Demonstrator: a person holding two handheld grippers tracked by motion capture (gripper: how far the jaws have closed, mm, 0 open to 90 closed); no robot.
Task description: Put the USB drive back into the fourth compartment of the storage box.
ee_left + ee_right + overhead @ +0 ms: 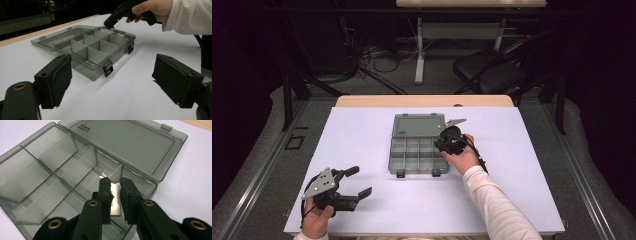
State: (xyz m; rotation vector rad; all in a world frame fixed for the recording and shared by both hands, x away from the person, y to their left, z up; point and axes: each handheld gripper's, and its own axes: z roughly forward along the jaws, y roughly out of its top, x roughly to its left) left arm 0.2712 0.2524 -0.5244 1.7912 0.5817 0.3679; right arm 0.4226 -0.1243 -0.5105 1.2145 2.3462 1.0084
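A smoky clear compartment box [393,150] lies open in the middle of the white table, its lid [418,125] folded flat to the far side. My right gripper [442,145] points down into the box's right rear compartment. In the right gripper view its jaws [115,183] are shut on a thin pale divider plate [115,202] standing upright by the box wall [140,178]. My left gripper [359,181] rests open near the table's front left corner, well away from the box. The left gripper view looks between the wide-spread pads [61,80] at the box [82,67] and the right gripper [111,22].
Several fixed dividers split the box into compartments, which look bare. White table surface lies on all sides of the box. Behind the table stand a black chair [492,70] and a desk leg [419,50], with cables on the floor.
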